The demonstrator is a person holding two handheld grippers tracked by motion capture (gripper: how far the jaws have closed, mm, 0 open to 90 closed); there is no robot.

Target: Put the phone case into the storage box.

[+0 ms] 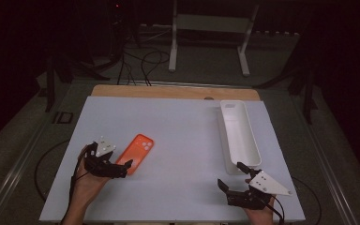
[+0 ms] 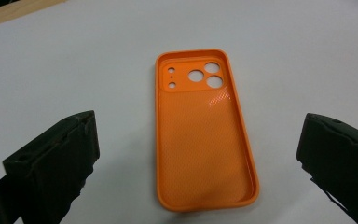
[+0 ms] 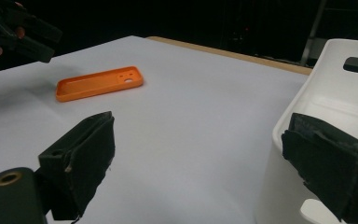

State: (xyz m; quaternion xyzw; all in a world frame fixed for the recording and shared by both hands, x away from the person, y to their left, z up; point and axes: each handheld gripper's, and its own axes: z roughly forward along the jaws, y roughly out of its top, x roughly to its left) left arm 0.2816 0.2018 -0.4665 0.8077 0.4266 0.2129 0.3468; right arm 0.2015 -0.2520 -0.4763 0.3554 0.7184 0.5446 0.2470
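Two grippers rest low over a white tabletop [image 1: 183, 140], one held in each hand. At the left, the left gripper [image 1: 122, 168] sits at the near end of an orange phone case [image 1: 136, 152]; in the left gripper view its black jaws stand wide apart with the phone case [image 2: 204, 130] lying between and beyond them, not touched by either. The case lies flat with its hollow inside facing up, and its camera cut-outs are at the far end. No brand, label or writing can be read on it. Farther right, well apart from the case, a long white tray [image 1: 238, 136] lies along the right side of the tabletop, with a slot-shaped handle hole in its far end wall. The right gripper [image 1: 231, 176] hovers at the tray's near end, jaws spread wide; in the right gripper view one jaw is over bare tabletop and the other is in front of the tray's wall [image 3: 307, 107], gripping nothing.
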